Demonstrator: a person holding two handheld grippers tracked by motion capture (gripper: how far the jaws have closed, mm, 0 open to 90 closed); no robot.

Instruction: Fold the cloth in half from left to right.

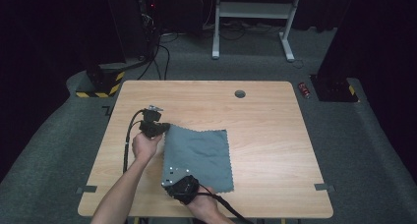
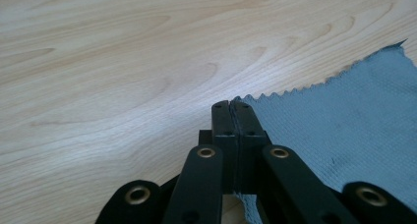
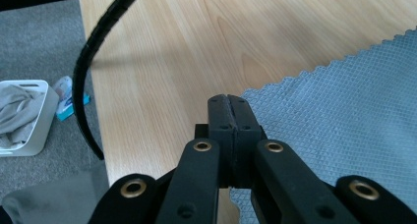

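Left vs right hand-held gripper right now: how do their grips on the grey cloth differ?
The left hand-held gripper pinches the far left corner of the grey cloth; the right hand-held gripper pinches the near left corner. In the high view the left one sits farther up the wooden table, and the right one sits close to the near edge. Shared: both have their jaws shut on the cloth's zigzag-cut edge, and each is held in one hand.

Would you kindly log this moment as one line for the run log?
left tool: shut on cloth far-left corner | right tool: shut on near-left corner | cloth: partly lifted off table
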